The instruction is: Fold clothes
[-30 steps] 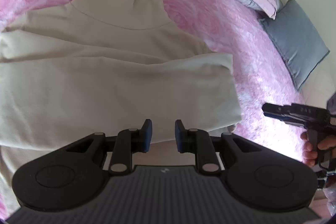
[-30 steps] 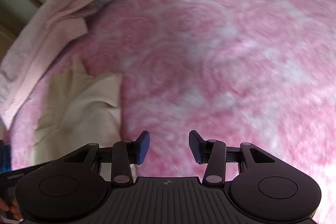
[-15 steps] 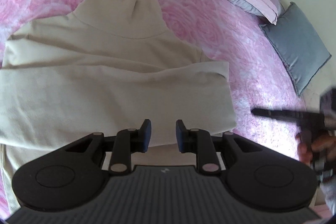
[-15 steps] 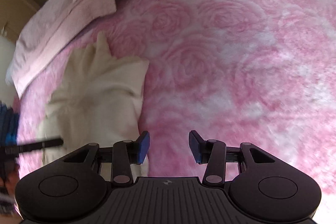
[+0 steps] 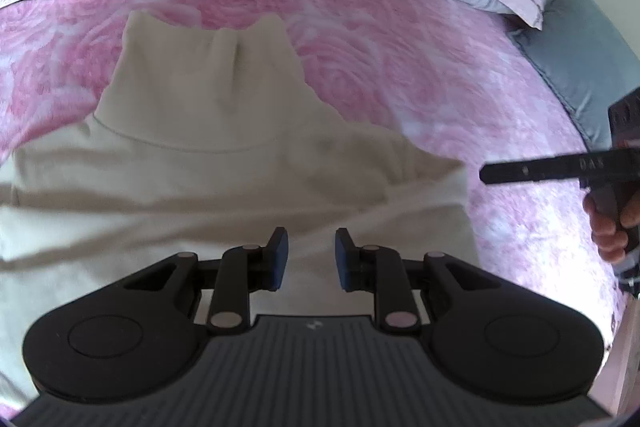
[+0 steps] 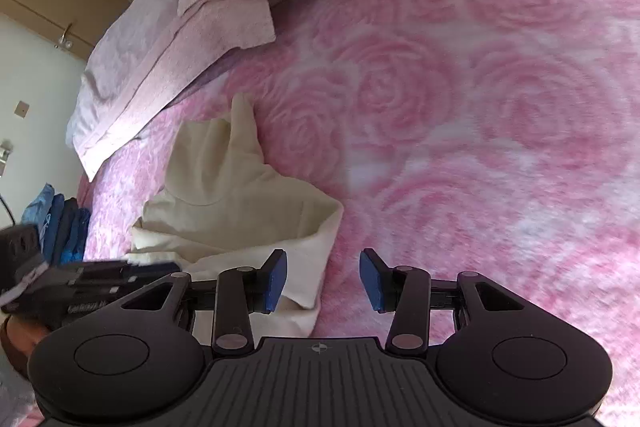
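Both tongs, left [image 5: 307,251] and right [image 6: 322,277], stand apart and empty over the cream top [image 5: 240,187], lying sleeves-in on the bed [image 6: 480,107]; any further fold wants even grips and matched edges.

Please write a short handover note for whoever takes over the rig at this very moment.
Left tongs: open, holding nothing, hovering over the lower body of the cream turtleneck.
Right tongs: open, holding nothing, over the pink rose blanket beside the garment's right edge.
Turtleneck lies flat on the blanket, collar pointing away, a sleeve folded across the chest.
Done: sleeve fold on the right side, at least. The far left side is out of view.
Left: probably fold the hem up toward the collar, then tidy.
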Demonstrator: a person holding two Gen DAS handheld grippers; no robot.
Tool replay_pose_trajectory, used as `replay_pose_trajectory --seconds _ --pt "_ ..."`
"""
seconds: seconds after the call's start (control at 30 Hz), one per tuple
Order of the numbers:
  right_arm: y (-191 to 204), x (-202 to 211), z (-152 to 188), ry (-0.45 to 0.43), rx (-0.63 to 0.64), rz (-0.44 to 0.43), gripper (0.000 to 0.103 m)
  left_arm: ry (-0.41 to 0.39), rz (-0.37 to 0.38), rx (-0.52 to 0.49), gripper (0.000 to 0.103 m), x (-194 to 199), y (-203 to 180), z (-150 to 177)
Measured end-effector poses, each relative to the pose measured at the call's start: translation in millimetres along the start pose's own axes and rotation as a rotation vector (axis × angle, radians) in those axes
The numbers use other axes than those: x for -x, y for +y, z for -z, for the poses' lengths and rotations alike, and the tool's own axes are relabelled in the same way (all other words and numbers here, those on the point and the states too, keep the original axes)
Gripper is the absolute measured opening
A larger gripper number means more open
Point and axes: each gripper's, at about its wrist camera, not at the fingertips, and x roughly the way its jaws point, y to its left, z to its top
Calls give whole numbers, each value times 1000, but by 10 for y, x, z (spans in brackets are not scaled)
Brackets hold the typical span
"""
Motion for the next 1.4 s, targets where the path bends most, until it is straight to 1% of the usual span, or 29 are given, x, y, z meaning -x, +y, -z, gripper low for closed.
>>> replay_pose_trajectory --seconds 0.1,0.13,0.2,0.27,0.47,0.57,0.63,0.67,0.7,0.73,0.8,0.87,0.93,1.03,1.07,1.1,1.17,1.23,1.27,1.3,1.33,1.4 --pt "-86 -156 -40 16 -54 -36 45 8 -11 4 19 -129 64 -66" --pt "-134 -219 -52 21 -87 -57 39 11 -14 5 19 -171 88 -80" --pt "-229 -308 -71 8 -150 -107 2 15 -21 1 19 -238 119 -110" --pt "-291 -344 -95 -23 -185 -106 2 13 -21 -7 19 -289 152 -146" --pt "-351 -422 -148 -116 -181 -63 2 5 -28 -12 19 -381 237 -214" --pt "-323 -495 -122 -106 -134 -1 2 -3 -33 -12 19 -373 257 -228" --pt "-257 -394 -128 -133 -118 76 3 -21 -49 -21 20 -305 266 -223" --pt "-204 -308 -114 -154 -109 130 4 -28 -57 -20 20 -261 283 -210" --pt "-147 -213 -94 -176 -100 188 7 -33 -64 -15 20 -211 306 -190" --pt "-61 -108 -36 -205 -75 225 7 -39 -70 -10 20 -161 330 -170" --pt "172 84 170 -243 21 209 7 -45 -83 14 20 -39 401 -96" --pt "429 149 444 -223 117 187 7 -48 -101 48 20 101 485 15" --pt "569 72 713 -154 151 181 7 -51 -124 78 20 227 572 134" --pt "575 -239 1030 -16 167 311 7 -49 -175 115 20 398 726 301" --pt "610 -278 1086 -17 189 341 7 -51 -191 126 19 458 777 351" --pt "670 -255 1115 -41 208 353 7 -57 -205 135 19 530 829 407" --pt "768 -166 1148 -94 207 357 7 -77 -243 154 19 690 937 550" --pt "833 -163 1180 -101 209 385 7 -90 -278 209 19 847 1072 716" --pt "849 -176 1187 -92 207 415 7 -95 -294 242 20 927 1145 802" --pt "861 -153 1190 -97 197 428 7 -102 -298 287 22 1015 1216 895" --pt "873 -119 1193 -106 186 435 7 -114 -285 351 25 1100 1298 993" --pt "916 -82 1187 -119 152 429 7 -150 -251 490 35 1239 1489 1182"
